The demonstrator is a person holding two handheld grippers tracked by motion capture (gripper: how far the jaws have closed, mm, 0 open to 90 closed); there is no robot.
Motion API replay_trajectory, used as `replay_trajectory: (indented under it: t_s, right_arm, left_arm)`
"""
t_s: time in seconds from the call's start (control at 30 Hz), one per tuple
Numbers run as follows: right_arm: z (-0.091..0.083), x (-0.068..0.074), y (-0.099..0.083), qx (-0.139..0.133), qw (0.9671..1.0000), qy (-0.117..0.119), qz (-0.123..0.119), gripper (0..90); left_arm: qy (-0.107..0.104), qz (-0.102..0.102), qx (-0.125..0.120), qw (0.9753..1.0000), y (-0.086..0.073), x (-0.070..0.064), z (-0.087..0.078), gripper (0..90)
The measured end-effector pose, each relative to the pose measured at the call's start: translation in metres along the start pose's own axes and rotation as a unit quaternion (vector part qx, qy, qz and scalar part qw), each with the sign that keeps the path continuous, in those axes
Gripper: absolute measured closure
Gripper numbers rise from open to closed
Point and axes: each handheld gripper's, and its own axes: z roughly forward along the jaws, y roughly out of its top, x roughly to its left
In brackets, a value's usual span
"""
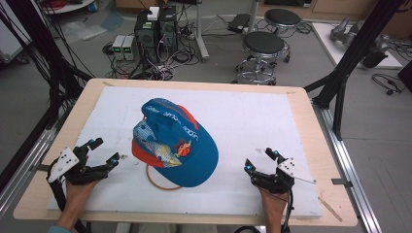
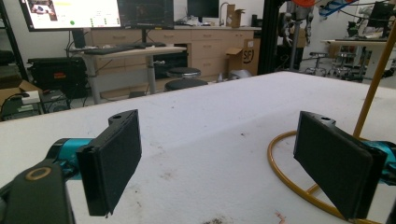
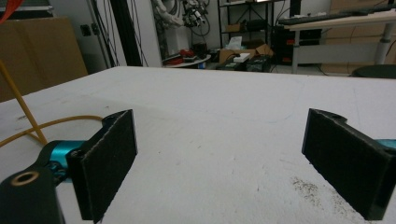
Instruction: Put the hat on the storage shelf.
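Resting on a white mat (image 1: 252, 121) that covers a wooden desk (image 1: 311, 131), a blue cap (image 1: 175, 141) with orange trim and a basketball print sits on a thin yellow wire stand (image 1: 158, 183) near the middle. The left claw (image 1: 104, 151), held in a person's hand at the near left edge, has its jaws spread wide and holds nothing; the stand's ring base lies just beside one of its pads (image 2: 334, 161). The right claw (image 1: 262, 160), at the near right and well apart from the cap, is likewise spread wide and holding nothing.
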Motion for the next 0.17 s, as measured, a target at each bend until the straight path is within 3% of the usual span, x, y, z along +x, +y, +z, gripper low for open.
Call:
replay_trajectory:
  t_s: [0.17]
  right_arm:
    - [-0.0003,-0.001,-0.0002,-0.004,1.0,0.001,-0.001,9.2]
  left_arm:
    - [0.002,0.0,-0.001,1.0,0.0,-0.0004,0.0003,16.1]
